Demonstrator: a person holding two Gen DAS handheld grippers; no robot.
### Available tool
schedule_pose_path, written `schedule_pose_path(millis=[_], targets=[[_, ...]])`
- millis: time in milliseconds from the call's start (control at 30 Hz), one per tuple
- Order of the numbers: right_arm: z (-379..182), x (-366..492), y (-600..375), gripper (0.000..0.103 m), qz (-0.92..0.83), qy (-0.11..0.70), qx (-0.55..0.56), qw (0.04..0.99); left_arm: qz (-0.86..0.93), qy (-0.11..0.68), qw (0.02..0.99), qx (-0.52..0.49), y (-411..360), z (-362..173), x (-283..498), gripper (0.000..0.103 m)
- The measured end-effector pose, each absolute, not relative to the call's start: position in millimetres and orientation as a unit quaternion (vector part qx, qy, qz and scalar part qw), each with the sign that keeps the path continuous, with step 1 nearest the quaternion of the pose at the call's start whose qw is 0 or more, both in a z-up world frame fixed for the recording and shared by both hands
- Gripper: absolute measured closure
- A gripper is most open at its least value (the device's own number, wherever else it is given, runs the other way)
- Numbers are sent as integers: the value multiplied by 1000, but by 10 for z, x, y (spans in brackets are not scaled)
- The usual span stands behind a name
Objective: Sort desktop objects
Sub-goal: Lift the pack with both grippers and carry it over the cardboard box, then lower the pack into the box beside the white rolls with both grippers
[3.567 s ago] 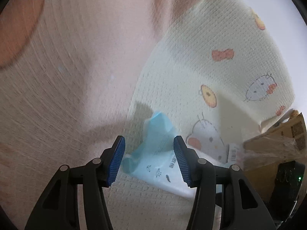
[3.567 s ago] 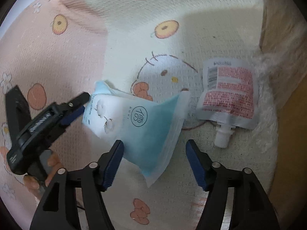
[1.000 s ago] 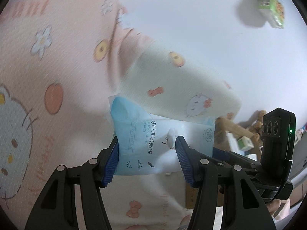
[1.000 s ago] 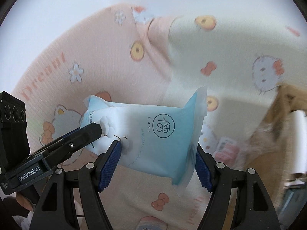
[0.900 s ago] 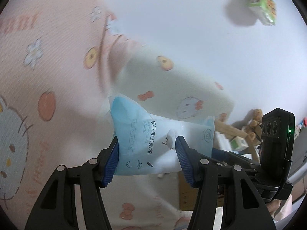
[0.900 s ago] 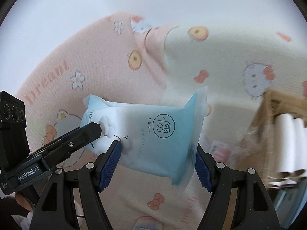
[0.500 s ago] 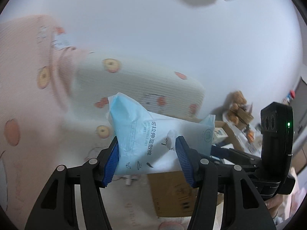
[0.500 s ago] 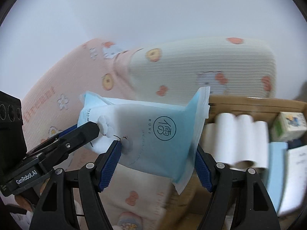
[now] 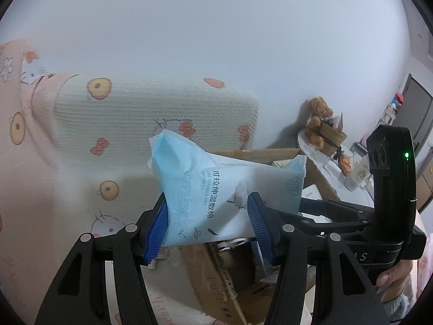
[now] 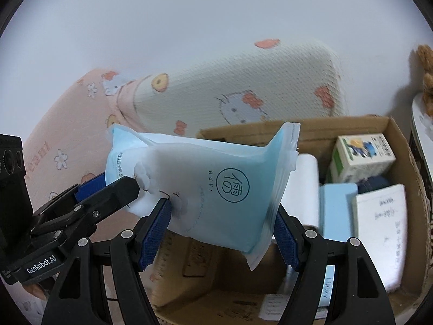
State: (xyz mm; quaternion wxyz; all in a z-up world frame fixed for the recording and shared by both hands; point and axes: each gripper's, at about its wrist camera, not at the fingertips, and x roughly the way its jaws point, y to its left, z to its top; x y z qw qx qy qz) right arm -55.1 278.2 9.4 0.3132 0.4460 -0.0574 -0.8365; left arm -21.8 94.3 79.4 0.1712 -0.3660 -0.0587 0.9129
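A light blue and white wet-wipe pouch hangs in the air, gripped from both ends. My left gripper is shut on its left end, blue pads pressed to both sides. My right gripper is shut on its right end. The pouch hangs over the near left corner of an open cardboard box. The left gripper's black fingers show at the left of the right wrist view, and the right gripper's body shows at the right of the left wrist view.
Inside the box lie a white roll, a green and white carton, a light blue pack and a white printed sheet. A cream cartoon-print pillow and pink bedding lie behind. A teddy bear sits on a side table.
Both grippers have carried the pouch sideways from over the pink bedding to above the cardboard box, which has come into view with its contents. Grip on the pouch is unchanged.
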Motion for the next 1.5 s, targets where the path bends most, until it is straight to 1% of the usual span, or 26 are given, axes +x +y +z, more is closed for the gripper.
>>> schedule_pose_path(millis=[233, 300, 367, 433, 500, 533, 600, 700, 900, 1067, 1133, 1367, 1500], targets=[[0, -548, 2986, 31, -831, -58, 469, 292, 904, -45, 179, -386, 1157, 721, -240, 43], [-26, -521, 3042, 32, -830, -50, 478, 283, 899, -34, 182, -398, 1240, 687, -235, 46], [-41, -504, 3078, 32, -834, -42, 479, 271, 900, -27, 181, -395, 1310, 670, -211, 54], [-67, -495, 3129, 32, -837, -36, 477, 264, 912, -6, 166, -376, 1395, 655, -150, 60], [-82, -497, 3210, 32, -831, -49, 483, 271, 915, 35, 145, -375, 1529, 596, -122, 60], [-93, -503, 3255, 32, -826, -61, 489, 274, 913, 43, 144, -378, 1573, 567, -119, 62], [-123, -516, 3313, 32, -820, -70, 499, 271, 910, 40, 152, -383, 1607, 544, -102, 62], [-167, -529, 3368, 32, -820, -62, 507, 259, 896, 31, 172, -407, 1637, 536, -112, 62], [-204, -517, 3466, 32, -808, -57, 527, 257, 893, 38, 175, -413, 1712, 485, -50, 62], [-337, -607, 3561, 32, -774, -97, 569, 261, 891, 64, 163, -419, 1813, 389, -8, 62], [-372, -615, 3574, 32, -770, -100, 575, 258, 885, 72, 164, -430, 1843, 344, -2, 62], [-421, -643, 3620, 32, -777, -76, 579, 236, 858, 76, 177, -476, 1928, 187, 41, 61], [-423, -682, 3593, 33, -780, -49, 581, 226, 853, 100, 151, -489, 1984, 98, 3, 60]])
